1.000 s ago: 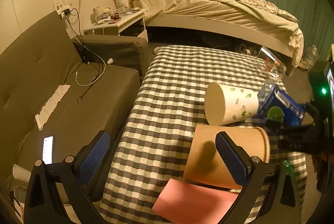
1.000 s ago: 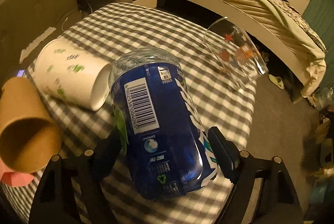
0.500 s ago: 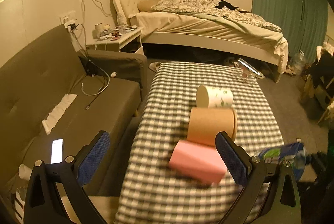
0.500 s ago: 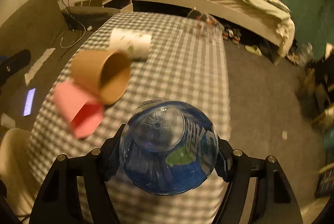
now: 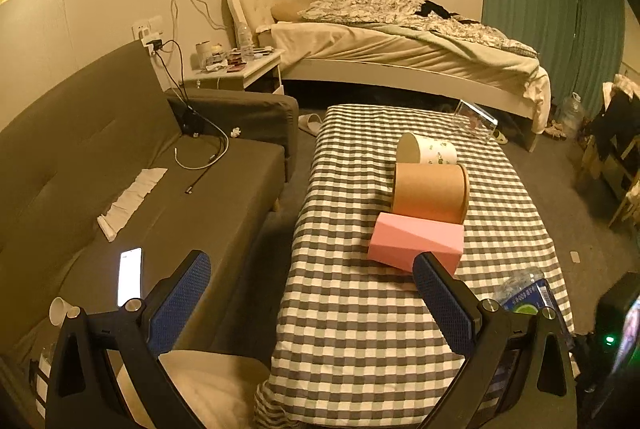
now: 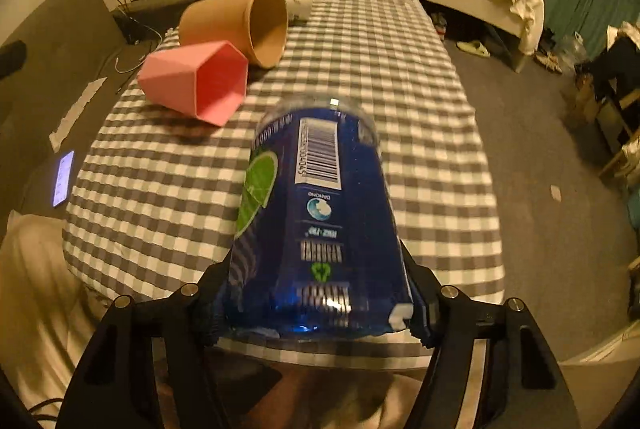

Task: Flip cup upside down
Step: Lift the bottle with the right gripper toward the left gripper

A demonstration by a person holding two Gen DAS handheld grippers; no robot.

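Note:
My right gripper (image 6: 316, 305) is shut on a clear cup with a blue label (image 6: 320, 213), held over the near end of the checked table (image 6: 400, 77) with its closed end pointing away from me. The same cup shows at the lower right of the left wrist view (image 5: 528, 293). My left gripper (image 5: 312, 293) is open and empty, held back over the table's near left corner. A pink cup (image 5: 416, 243), a brown paper cup (image 5: 430, 193), a white patterned cup (image 5: 426, 151) and a clear glass (image 5: 474, 119) lie on their sides in a row.
A grey sofa (image 5: 120, 165) runs along the table's left with a lit phone (image 5: 130, 275), cables and a paper strip on it. A bed (image 5: 400, 45) and a cluttered nightstand (image 5: 240, 67) stand beyond. Floor lies to the right of the table.
My right gripper carried the blue-labelled cup from the far row back to the near end, turning it over on the way. My left gripper pulled back and up, away from the cups.

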